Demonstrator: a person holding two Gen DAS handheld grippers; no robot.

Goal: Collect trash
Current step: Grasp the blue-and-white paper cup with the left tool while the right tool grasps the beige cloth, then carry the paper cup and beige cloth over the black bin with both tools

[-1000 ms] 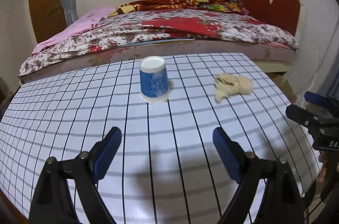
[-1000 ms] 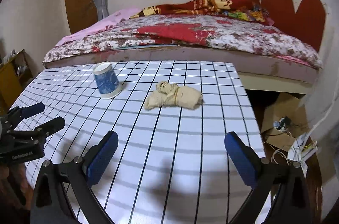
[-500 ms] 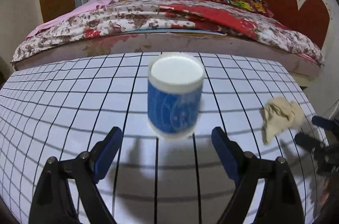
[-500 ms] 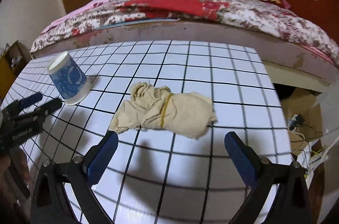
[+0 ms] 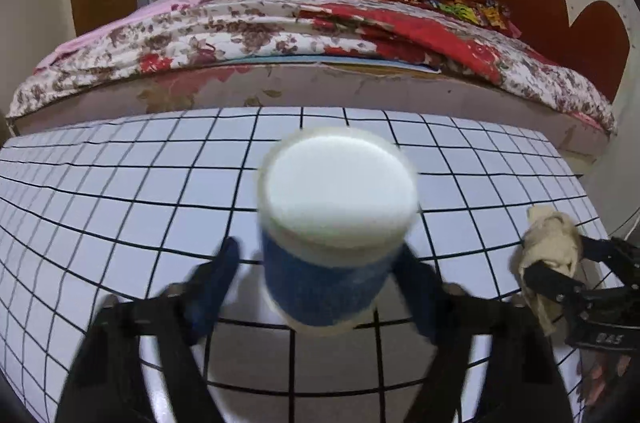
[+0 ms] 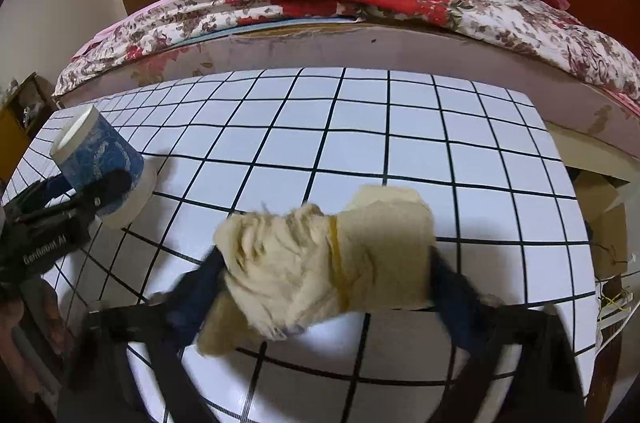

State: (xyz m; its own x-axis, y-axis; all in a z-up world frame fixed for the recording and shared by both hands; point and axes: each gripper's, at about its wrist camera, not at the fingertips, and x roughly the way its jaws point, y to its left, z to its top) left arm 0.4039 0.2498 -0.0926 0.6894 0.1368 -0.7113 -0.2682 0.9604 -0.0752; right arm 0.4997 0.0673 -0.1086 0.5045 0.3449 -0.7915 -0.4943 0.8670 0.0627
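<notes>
The upside-down paper cup [image 5: 332, 247] – light, easy to squash – sits mid-frame between the closing left fingers [image 5: 218, 279], best held low; the soft rag [image 6: 320, 263] sits between the closing right fingers [image 6: 452, 287] – neither squeezed yet.

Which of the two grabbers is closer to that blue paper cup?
Left. The left gripper straddles the upside-down blue cup, its jaws closing around it. The right gripper is off to the side, closing around the beige wad on the table.
</notes>
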